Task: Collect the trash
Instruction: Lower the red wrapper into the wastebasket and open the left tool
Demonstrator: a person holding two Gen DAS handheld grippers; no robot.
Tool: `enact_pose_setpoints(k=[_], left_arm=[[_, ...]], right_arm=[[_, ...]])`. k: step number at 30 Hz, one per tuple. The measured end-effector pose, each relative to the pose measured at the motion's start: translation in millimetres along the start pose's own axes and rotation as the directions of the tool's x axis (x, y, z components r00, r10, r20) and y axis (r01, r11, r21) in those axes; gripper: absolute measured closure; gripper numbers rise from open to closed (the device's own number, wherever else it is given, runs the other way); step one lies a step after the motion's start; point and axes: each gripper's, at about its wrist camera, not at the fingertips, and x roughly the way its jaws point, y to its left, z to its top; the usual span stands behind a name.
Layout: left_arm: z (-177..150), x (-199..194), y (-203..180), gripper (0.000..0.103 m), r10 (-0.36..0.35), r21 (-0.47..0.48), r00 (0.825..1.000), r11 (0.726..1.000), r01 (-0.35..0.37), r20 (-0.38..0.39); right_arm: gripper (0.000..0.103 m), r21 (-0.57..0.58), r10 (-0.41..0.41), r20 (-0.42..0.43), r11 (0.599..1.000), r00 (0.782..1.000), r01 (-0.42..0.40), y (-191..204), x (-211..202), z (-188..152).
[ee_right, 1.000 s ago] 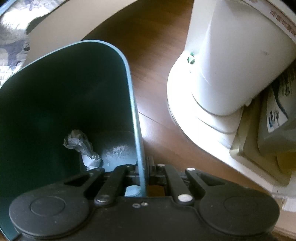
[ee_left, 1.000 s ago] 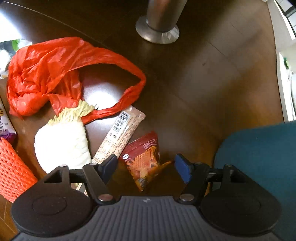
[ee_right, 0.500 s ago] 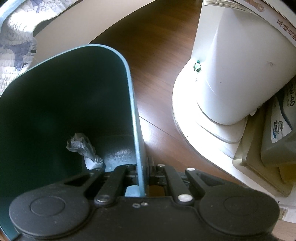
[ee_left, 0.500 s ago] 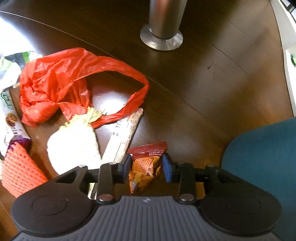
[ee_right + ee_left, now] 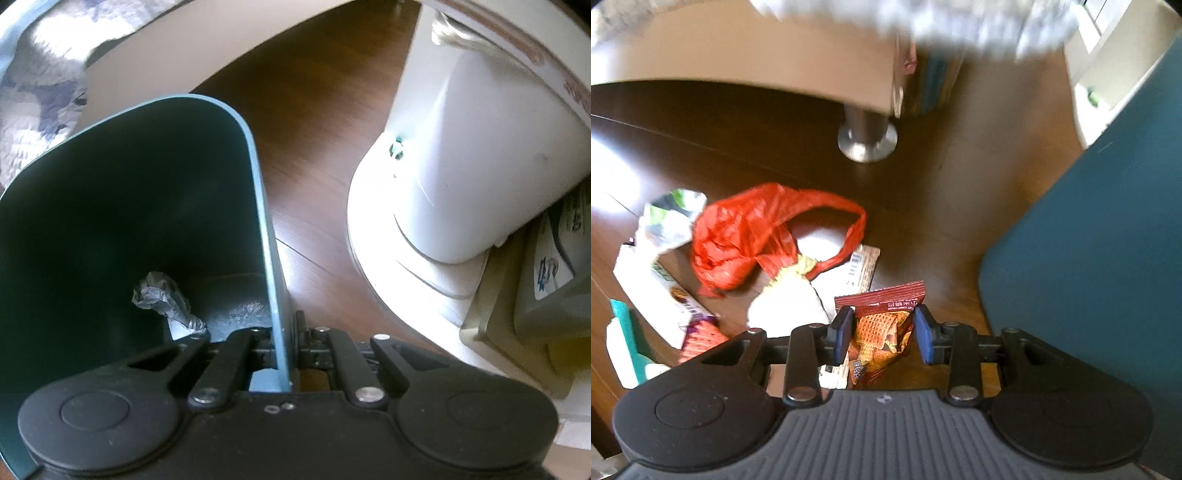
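Observation:
My left gripper (image 5: 881, 332) is shut on a red and orange snack packet (image 5: 882, 325) and holds it above the dark wood floor. Below it lie a red plastic bag (image 5: 746, 229), a white wrapper (image 5: 786, 306), a long barcode wrapper (image 5: 862, 266), a snack box (image 5: 661, 291) and an orange net (image 5: 701, 338). My right gripper (image 5: 282, 354) is shut on the rim of a teal trash bin (image 5: 258, 206). A crumpled grey paper (image 5: 166, 299) lies inside the bin. The bin's outer wall (image 5: 1100, 236) fills the right of the left wrist view.
A metal furniture leg (image 5: 866, 136) stands on the floor beyond the trash, under a beige furniture edge (image 5: 738, 85). A white appliance on a round base (image 5: 461, 166) stands right of the bin, with stacked boxes (image 5: 546, 288) beside it.
My left gripper closed on the snack packet and lifted it up off the floor, so the floor trash looks farther away. My right gripper kept its hold on the bin rim.

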Motion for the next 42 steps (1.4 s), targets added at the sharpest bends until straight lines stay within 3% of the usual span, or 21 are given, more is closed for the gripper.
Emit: enact_pose_setpoints(k=[9,11,14,18,24,27,35,42], left_arm=[[-6.7,-107.2,24.6,0.068,-0.061,0.018,0.987,0.998,0.059,0.152],[-8.5,-132.2,22.4,0.068,-0.085,0.019,0.973,0.996,0.083,0.215],[-5.7,-165.3,18.1,0.068,-0.182,0.019,0.934,0.983,0.185,0.306],[3.2,-180.1,-13.5,0.068,-0.236,0.098,0.908,0.972,0.215,0.347],[3.1,-147.6,-66.8,0.068,-0.296,0.199,0.924,0.947,0.251,0.242],[-0.3,-134.0,-88.7,0.068,-0.288,0.230,0.929,0.944,0.235,0.232],[-5.8,-93.9,-109.0,0.068,-0.269,0.223,0.951,0.947,0.231,0.155],[-7.8,-80.5,-117.4,0.066,-0.268,0.258,0.956,0.938,0.232,0.115]], right_arm=[[0.101,-0.164,-0.101,0.043,0.981,0.994,0.106,55.0,-25.3,-5.4],[0.101,-0.182,-0.115,0.047,0.976,0.992,0.122,62.9,-28.3,-5.8],[0.101,-0.222,-0.133,0.068,0.964,0.989,0.145,75.9,-34.2,-5.0],[0.101,-0.243,-0.150,0.096,0.955,0.984,0.169,88.4,-39.0,-6.9],[0.101,-0.297,-0.140,0.147,0.938,0.979,0.179,100.4,-44.5,-8.5],[0.101,-0.323,-0.131,0.163,0.929,0.978,0.179,104.6,-47.5,-11.1],[0.101,-0.355,-0.119,0.181,0.918,0.976,0.178,107.7,-50.3,-12.0],[0.100,-0.360,-0.098,0.185,0.919,0.978,0.160,109.7,-55.0,-17.3]])
